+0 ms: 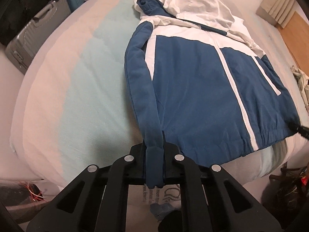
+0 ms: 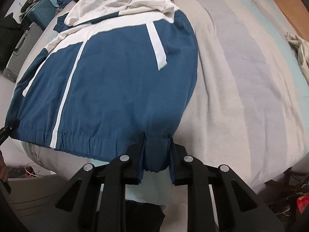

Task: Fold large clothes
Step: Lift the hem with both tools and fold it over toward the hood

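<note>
Left gripper (image 1: 154, 166) clamps the jacket (image 1: 202, 87) cuff; right gripper (image 2: 156, 160) clamps its hem corner, ready for folding.

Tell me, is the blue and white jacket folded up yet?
Not yet. The jacket lies spread on the bed, hood at the far end; only both sleeves lie folded along its sides.

No legible text; blurred print on a bag (image 1: 166, 195).

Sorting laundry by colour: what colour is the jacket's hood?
White. The hood shows best in the left wrist view.
</note>
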